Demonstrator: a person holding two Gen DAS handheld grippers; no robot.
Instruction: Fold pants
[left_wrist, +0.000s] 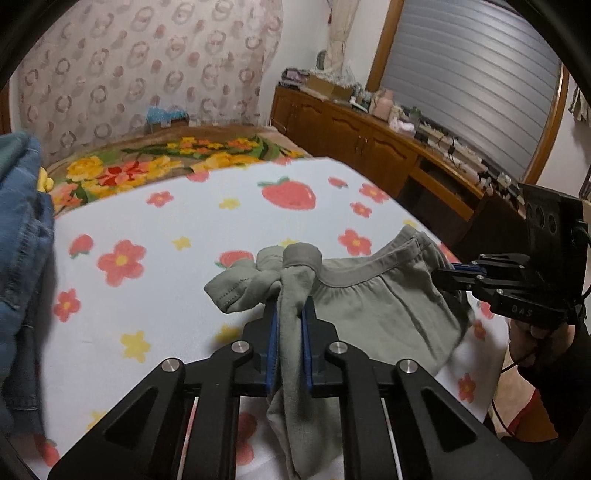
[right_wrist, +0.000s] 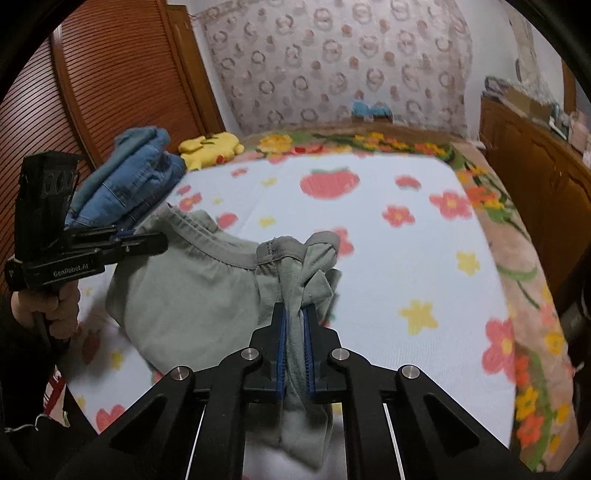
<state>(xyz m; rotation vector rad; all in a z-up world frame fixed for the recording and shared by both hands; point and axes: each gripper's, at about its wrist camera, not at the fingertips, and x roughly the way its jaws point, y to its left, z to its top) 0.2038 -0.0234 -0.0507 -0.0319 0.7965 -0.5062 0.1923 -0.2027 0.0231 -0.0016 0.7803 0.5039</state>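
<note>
Grey-green pants (left_wrist: 369, 302) hang by their elastic waistband just above a white bedspread (left_wrist: 155, 229) printed with strawberries and flowers. My left gripper (left_wrist: 290, 306) is shut on one bunched end of the waistband, cloth squeezed between its blue pads. My right gripper (right_wrist: 294, 310) is shut on the other end of the pants (right_wrist: 184, 295) in the same way. Each view shows the other gripper from the side, the right gripper (left_wrist: 443, 271) and the left gripper (right_wrist: 155, 240), pinching the band. The legs droop below the jaws.
A pile of blue denim clothes (right_wrist: 140, 173) lies at the bed's left side, beside a yellow plush toy (right_wrist: 210, 146). A wooden cabinet (left_wrist: 369, 144) with clutter runs along the right. A louvred wooden door (right_wrist: 92, 85) stands at the left. A floral blanket (left_wrist: 155, 166) lies past the bedspread.
</note>
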